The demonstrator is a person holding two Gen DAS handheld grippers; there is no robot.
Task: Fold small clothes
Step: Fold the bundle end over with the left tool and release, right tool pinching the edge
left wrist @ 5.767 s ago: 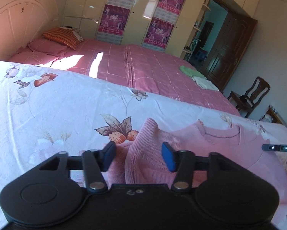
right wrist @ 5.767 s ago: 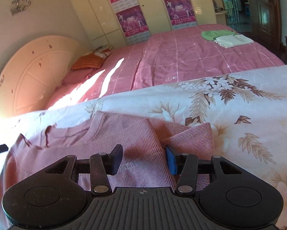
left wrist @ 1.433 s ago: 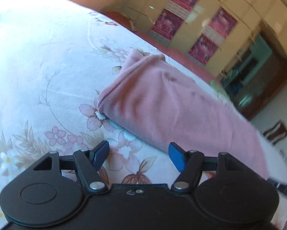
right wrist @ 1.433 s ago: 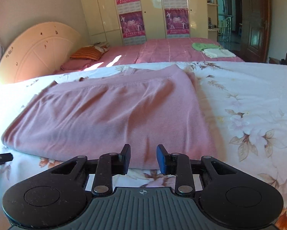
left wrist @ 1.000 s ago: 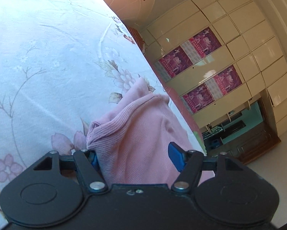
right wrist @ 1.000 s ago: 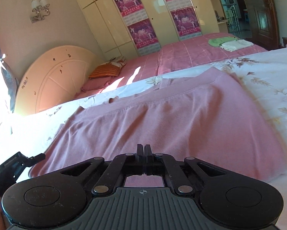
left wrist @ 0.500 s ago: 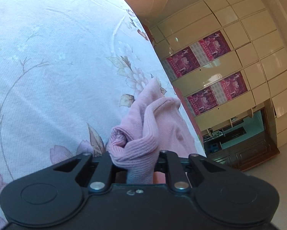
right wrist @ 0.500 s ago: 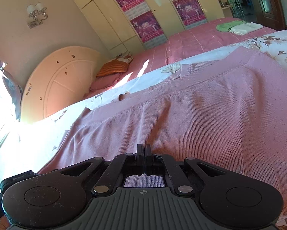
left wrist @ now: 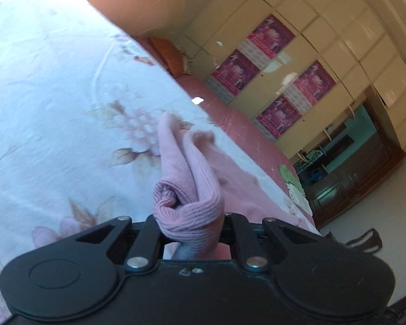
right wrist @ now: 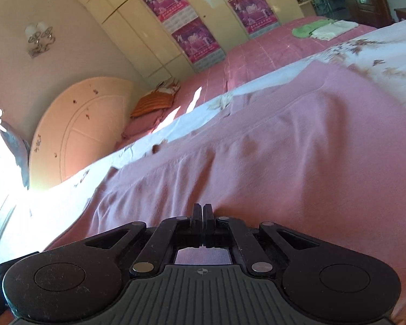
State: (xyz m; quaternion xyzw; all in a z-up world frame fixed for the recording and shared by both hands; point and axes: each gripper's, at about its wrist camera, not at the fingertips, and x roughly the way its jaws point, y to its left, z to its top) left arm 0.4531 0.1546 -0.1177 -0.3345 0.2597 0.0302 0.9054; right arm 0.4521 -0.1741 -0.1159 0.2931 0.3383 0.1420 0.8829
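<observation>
On the floral bed (left wrist: 54, 103), both grippers' jaws are pinching the pink sweater (right wrist: 284, 149); the left gripper (left wrist: 189, 224) is holding a bulky wad, likely slipping; the right gripper (right wrist: 203, 224) is nipping only the edge.

In the left wrist view, bare floral bedsheet (left wrist: 54, 124) fills the left half of the frame, giving open passage there. The bunched pink sweater (left wrist: 192, 205) blocks the centre just ahead. In the right wrist view, the sweater (right wrist: 284, 162) covers the middle; bare sheet (right wrist: 392, 46) lies upper right.
</observation>
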